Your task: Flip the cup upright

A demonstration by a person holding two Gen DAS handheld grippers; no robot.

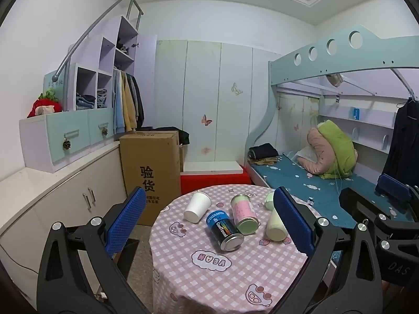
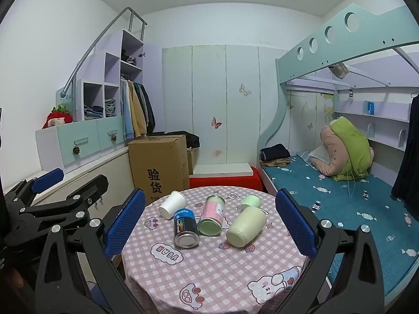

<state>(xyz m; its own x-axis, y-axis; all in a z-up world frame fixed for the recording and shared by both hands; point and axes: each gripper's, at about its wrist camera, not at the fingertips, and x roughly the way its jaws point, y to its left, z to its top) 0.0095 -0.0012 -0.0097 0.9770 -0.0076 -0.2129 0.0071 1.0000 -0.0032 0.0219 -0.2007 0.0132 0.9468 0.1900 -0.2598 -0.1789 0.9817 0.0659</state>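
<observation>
Cups (image 2: 246, 226) and cans (image 2: 185, 229) on their sides, table (image 2: 209, 274) — both grippers' jaws spread wide, seemingly empty.

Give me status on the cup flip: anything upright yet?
Done: nothing. The white paper cup, the cream cup, the small green cup and both cans all lie on their sides on the table.
In hand: nothing; left gripper and right gripper are open, short of the cups.
Left: grasp, tip upright, release.

Pink-and-white checked surface (image 2: 209, 274), white cup (image 2: 172, 204), pale yellow-green cup (image 2: 246, 226), blue-and-black can (image 2: 184, 226), pink can (image 2: 212, 218), blue-padded black tongs (image 2: 209, 225).
</observation>
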